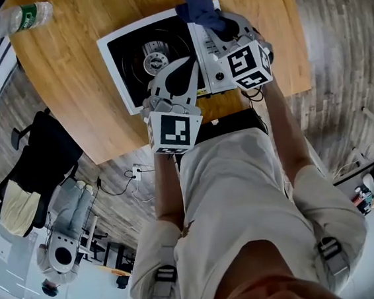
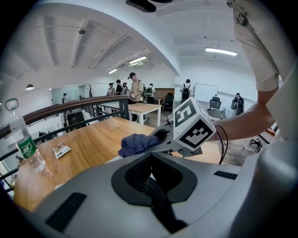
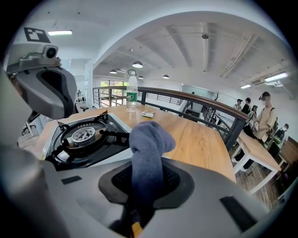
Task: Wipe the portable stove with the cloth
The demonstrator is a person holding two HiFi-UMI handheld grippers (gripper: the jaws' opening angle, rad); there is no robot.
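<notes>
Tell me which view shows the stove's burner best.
Right gripper view: the burner lies close and unobstructed, with its pan supports. In the head view it is small, right beside the left tongs. The left gripper view shows none of it.

The portable stove [image 3: 81, 139] sits on the desk [image 3: 195, 139], ahead and to the left of the right gripper's [image 3: 145, 181] jaws. The cloth [image 3: 150, 139] is pinched between those jaws and pokes out in front of them. Further ahead, past the stove, a bottle [image 3: 132, 95] stands on the desk, with a small packet [image 3: 147, 114] just right of it. The left gripper [image 2: 151, 169] hangs over the stove, left of the right jaws. From its own jaws, bottle and packet lie off to the left.
</notes>
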